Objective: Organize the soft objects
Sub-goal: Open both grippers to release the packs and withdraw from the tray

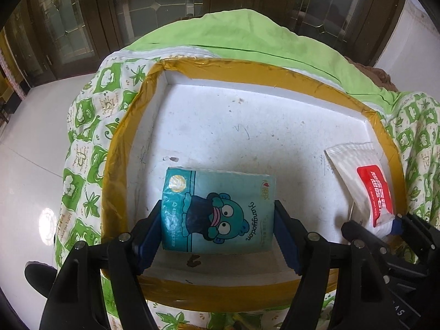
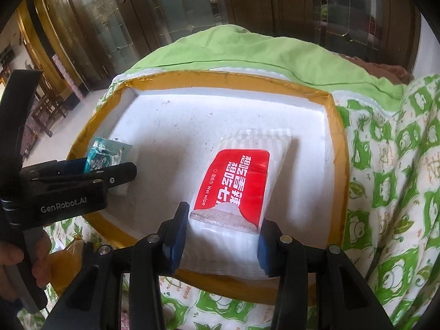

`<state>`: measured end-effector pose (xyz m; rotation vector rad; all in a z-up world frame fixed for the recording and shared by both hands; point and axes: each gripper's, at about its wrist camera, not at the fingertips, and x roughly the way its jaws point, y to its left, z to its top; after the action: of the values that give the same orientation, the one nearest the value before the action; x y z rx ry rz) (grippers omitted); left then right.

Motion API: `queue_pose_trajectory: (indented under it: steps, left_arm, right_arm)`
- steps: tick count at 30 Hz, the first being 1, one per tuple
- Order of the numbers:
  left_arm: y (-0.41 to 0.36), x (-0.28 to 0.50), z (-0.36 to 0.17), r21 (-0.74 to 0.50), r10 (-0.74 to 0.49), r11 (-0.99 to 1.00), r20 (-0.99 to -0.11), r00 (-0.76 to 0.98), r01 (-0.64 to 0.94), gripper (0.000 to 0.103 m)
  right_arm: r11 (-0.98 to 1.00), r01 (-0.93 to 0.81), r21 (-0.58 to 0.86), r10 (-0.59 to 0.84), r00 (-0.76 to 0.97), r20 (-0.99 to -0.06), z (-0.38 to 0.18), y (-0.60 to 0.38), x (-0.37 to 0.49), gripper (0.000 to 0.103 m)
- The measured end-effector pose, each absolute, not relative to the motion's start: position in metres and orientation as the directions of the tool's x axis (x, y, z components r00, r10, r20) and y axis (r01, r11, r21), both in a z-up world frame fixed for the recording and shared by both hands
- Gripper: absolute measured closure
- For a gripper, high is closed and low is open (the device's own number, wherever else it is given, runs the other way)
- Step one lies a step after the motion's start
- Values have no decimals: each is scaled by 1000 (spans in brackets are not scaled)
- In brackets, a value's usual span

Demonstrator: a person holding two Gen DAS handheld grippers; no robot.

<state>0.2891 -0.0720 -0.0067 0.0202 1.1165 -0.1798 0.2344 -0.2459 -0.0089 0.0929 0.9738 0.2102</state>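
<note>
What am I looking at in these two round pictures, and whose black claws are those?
No robot here: a person holds a hand-held gripper in each hand, each with a fisheye camera looking along its two fingers. The left wrist view shows the left hand-held gripper closed on a teal tissue pack with a cartoon character. The right wrist view shows the right hand-held gripper closed on a white wet wipe pack with a red label. Both packs are over a shallow white foam tray edged with tan tape, which sits on a green patterned quilt. Each gripper also appears at the edge of the other's view.
</note>
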Motion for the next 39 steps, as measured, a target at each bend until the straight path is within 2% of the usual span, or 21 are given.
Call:
queue_pose_trajectory:
  steps: [3, 5, 6, 7, 11, 14, 18, 22, 28, 35, 39]
  left_arm:
    - [-71, 289, -4, -98, -154, 984, -893, 422, 152, 20]
    - [-67, 287, 0, -117, -169, 982, -888, 427, 146, 19]
    - [-65, 285, 2, -123, -174, 982, -887, 428, 143, 19]
    - [-64, 284, 4, -129, -177, 982, -885, 430, 139, 19]
    - [-55, 270, 21, -132, -177, 983, -868, 464, 127, 19]
    - [-48, 253, 38, -139, -181, 983, -845, 502, 120, 18]
    - [-38, 221, 59, -141, -184, 983, -810, 557, 121, 10]
    - [-25, 176, 66, -125, -173, 985, -778, 604, 120, 9]
    - [-1, 102, 47, -80, -109, 994, -766, 633, 74, 8]
    - [9, 46, 22, -155, -151, 987, -757, 635, 50, 8]
    - [3, 35, 7, -154, -173, 985, -772, 611, 84, 8]
  right_arm:
    - [977, -136, 164, 212, 551, -807, -9, -244, 233, 53]
    - [977, -139, 161, 212, 565, -797, -7, -244, 229, 42]
    - [977, -136, 161, 211, 576, -790, -4, -244, 227, 33]
    - [978, -133, 164, 211, 587, -781, -2, -245, 225, 30]
    - [973, -130, 191, 231, 609, -759, 8, -249, 212, 27]
    - [972, -123, 200, 231, 647, -726, 18, -253, 198, 20]
    - [971, -119, 208, 231, 695, -680, 33, -259, 180, 9]
    - [967, -134, 218, 245, 724, -645, 46, -265, 159, 7]
    - [969, -136, 207, 236, 763, -602, 57, -274, 118, 1]
    - [961, -128, 245, 259, 726, -637, 46, -274, 83, 1]
    - [949, -133, 288, 297, 689, -661, 36, -279, 60, 1]
